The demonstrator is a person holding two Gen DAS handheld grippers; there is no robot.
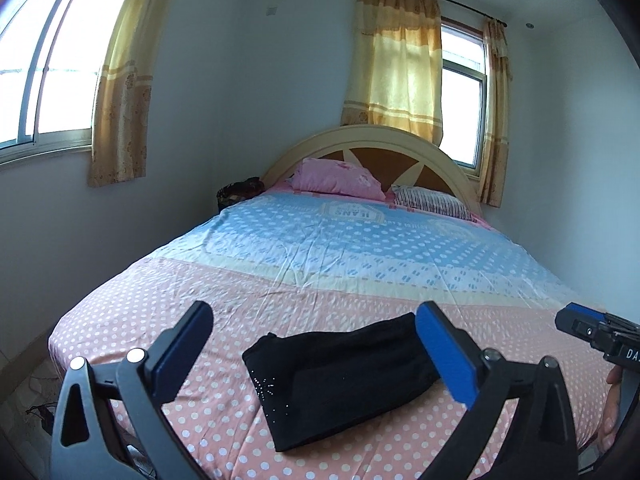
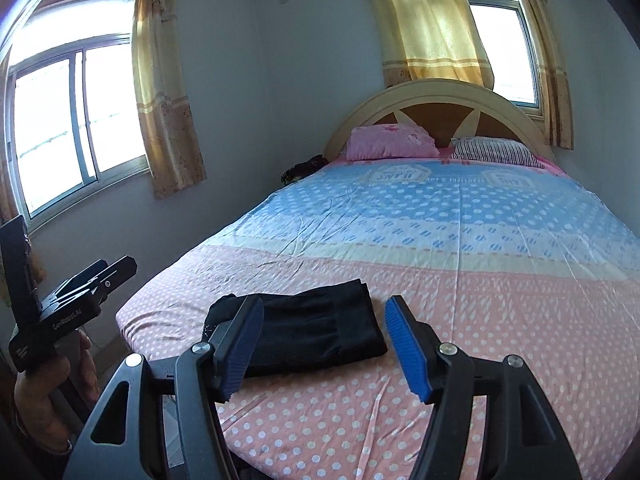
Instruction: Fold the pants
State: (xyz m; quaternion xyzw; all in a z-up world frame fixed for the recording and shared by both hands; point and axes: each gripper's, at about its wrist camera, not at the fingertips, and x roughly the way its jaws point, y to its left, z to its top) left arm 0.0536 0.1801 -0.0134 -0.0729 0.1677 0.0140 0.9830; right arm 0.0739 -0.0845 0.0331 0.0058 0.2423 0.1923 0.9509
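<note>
1. Currently wide open and holding nothing: left gripper [image 1: 316, 350], with blue-padded fingers [image 1: 446, 356] spread either side of the folded black pants [image 1: 340, 376].
2. Likewise wide open and holding nothing: right gripper [image 2: 324, 346], raised above the pink polka-dot bedsheet [image 2: 480, 320].
3. Just ahead of both tools, flat on that sheet near the bed's foot: the pants, folded into a compact bundle, nearer the right gripper's left finger [image 2: 240, 344].
4. Far ahead, by the arched headboard [image 1: 372, 136]: pink pillow [image 1: 340, 174] and striped pillow [image 1: 432, 200].

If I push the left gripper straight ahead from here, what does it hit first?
Probably the folded black pants, which lie between the open left gripper fingers' lines of travel on the bed sheet; depth is uncertain.
</note>
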